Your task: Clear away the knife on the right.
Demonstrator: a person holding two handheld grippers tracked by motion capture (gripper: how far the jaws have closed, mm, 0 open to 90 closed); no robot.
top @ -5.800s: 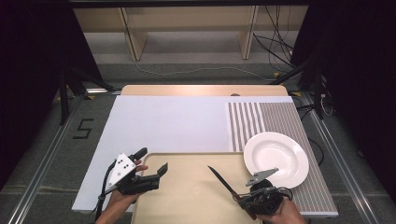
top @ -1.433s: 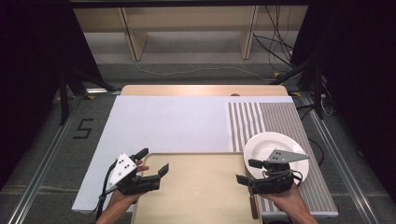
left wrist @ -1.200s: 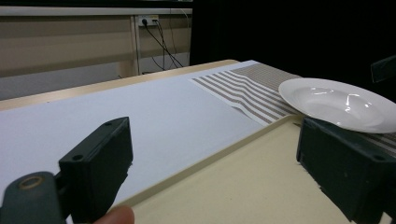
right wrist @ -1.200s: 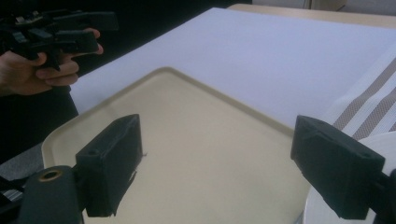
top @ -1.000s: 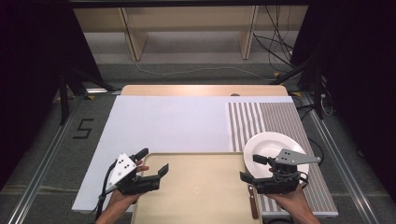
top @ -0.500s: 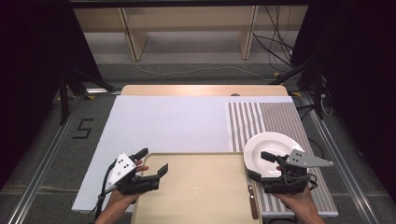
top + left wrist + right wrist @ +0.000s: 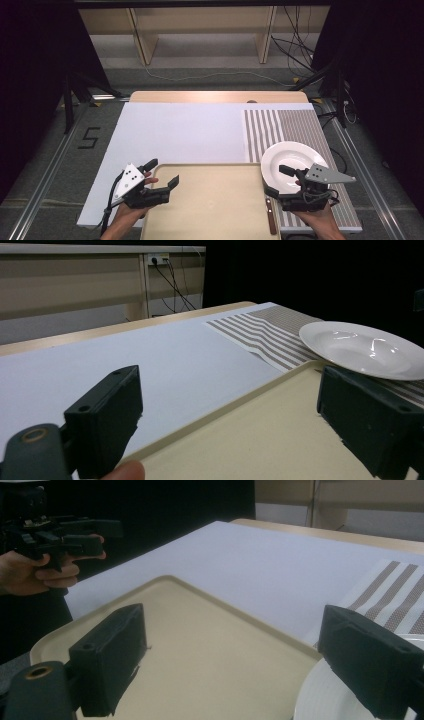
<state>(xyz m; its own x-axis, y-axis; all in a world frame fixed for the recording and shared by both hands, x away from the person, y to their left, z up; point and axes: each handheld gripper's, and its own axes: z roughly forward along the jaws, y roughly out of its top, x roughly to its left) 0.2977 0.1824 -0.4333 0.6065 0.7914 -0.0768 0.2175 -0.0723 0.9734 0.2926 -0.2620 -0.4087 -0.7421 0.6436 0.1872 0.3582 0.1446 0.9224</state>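
Right tongs [image 7: 279, 180]: having swung from over the tray's right part toward the plate, these are now hovering at the plate's near rim, jaws spread wide and pinching nothing; in the right gripper view one jaw is showing over the tray and the other over the plate's edge.
Knife [image 7: 270, 217]: now lying uncovered on the counter, in the narrow gap between the tray's right edge and the striped mat, brown handle toward the person; earlier the right hand was hiding this spot. Whether it was set down just now cannot be told.
Left tongs [image 7: 161, 172]: remaining where they were at the tray's near left corner, jaws spread, holding nothing; the left gripper view is looking across the tray toward the plate.
Plate [image 7: 295, 165]: white, empty, resting on the striped mat just beside the tray's right edge, touching or nearly touching it; its position is matching the earlier frames.
Tray [image 7: 215, 200]: beige, bare, sitting at the near edge of the counter [image 7: 185, 130], unmoved.
Striped mat [image 7: 280, 127]: lying along the right part of the white covering, under the plate.
Meaning for the work: judging by the approach, the right hand is lining up on the plate's rim, probably to grip it and shift it, perhaps onto the tray; the grasp is not yet made.
Risk: a thin, glossy rim is likely to slip unless the jaws are closing squarely across it.
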